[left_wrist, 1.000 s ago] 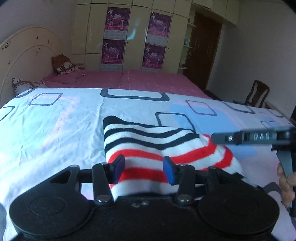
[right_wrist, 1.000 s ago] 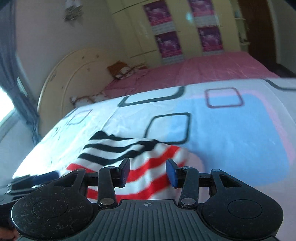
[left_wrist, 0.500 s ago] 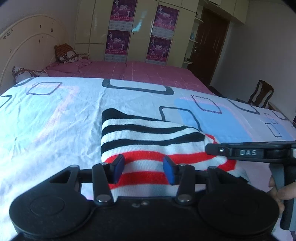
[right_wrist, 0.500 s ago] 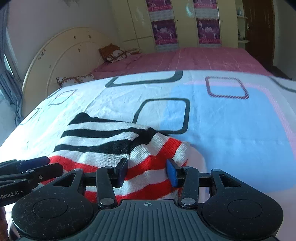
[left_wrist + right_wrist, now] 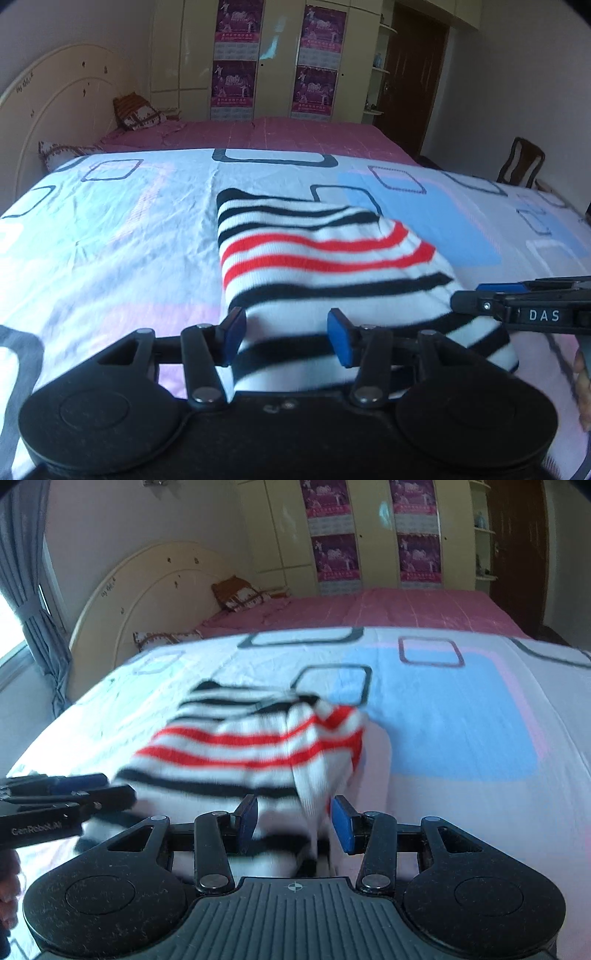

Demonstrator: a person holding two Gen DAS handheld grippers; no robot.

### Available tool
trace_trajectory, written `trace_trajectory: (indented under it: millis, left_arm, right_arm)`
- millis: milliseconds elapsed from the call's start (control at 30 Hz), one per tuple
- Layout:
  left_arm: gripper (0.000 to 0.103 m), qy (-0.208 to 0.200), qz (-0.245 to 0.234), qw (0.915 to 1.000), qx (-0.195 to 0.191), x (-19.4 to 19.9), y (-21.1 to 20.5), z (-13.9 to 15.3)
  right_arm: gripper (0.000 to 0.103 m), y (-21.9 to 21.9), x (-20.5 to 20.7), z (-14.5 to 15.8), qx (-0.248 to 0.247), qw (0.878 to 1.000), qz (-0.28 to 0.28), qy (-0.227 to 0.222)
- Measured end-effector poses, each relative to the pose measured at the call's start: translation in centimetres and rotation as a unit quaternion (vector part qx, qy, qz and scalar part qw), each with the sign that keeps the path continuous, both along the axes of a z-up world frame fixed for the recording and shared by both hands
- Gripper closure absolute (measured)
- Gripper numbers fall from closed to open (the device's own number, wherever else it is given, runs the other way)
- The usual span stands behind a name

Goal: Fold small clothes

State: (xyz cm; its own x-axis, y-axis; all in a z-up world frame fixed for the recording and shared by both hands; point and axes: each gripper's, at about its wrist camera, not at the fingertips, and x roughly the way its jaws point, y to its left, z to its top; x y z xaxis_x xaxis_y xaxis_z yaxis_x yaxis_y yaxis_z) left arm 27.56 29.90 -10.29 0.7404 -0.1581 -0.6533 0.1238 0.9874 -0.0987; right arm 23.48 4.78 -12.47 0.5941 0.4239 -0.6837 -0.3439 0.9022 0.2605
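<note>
A small knit garment (image 5: 325, 251) with black, red and white stripes lies folded on the patterned bed sheet (image 5: 110, 240). My left gripper (image 5: 286, 330) hovers over its near left edge, jaws opening; the left pad stands at the cloth's edge and the right pad above it, neither pressing. In the right wrist view the garment (image 5: 240, 753) is blurred, with a loose fold rising at its right side. My right gripper (image 5: 293, 816) stands open over its near right part, cloth between the pads but not pinched. Each gripper shows in the other's view: right gripper (image 5: 467, 295), left gripper (image 5: 110, 788).
The sheet covers a wide bed with a cream headboard (image 5: 55, 110) on the left. Behind it lies a pink bed (image 5: 295, 136) with pillows, then wardrobes with posters. A wooden chair (image 5: 521, 166) stands at the right, a curtain (image 5: 29, 590) at the left.
Both grippers have drawn back toward the near edge of the garment, so its near black stripes now show. The left jaws stand slightly wider.
</note>
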Motion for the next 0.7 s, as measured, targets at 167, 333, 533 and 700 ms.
trace_trajectory:
  millis: [167,333,533,700]
  left_arm:
    - [0.049,0.011,0.006,0.9999,-0.002,-0.9,0.3,-0.9]
    - [0.048,0.014,0.012,0.9998,-0.005,-0.8,0.4,-1.1]
    - [0.041,0.016,0.012,0.9998,-0.001,-0.7,0.1,-1.4]
    - [0.034,0.021,0.021,0.9996,-0.002,-0.5,0.1,-1.2]
  right_arm:
    - [0.058,-0.4,-0.9,-1.7,-0.022,1.000,-0.013,0.011]
    - [0.044,-0.7,-0.3,-2.9,-0.012,0.999,-0.041,0.028]
    - [0.044,-0.9,-0.9,-3.2,-0.017,0.999,-0.033,0.015]
    - [0.043,-0.9,-1.1,-2.9,-0.016,0.999,-0.035,0.019]
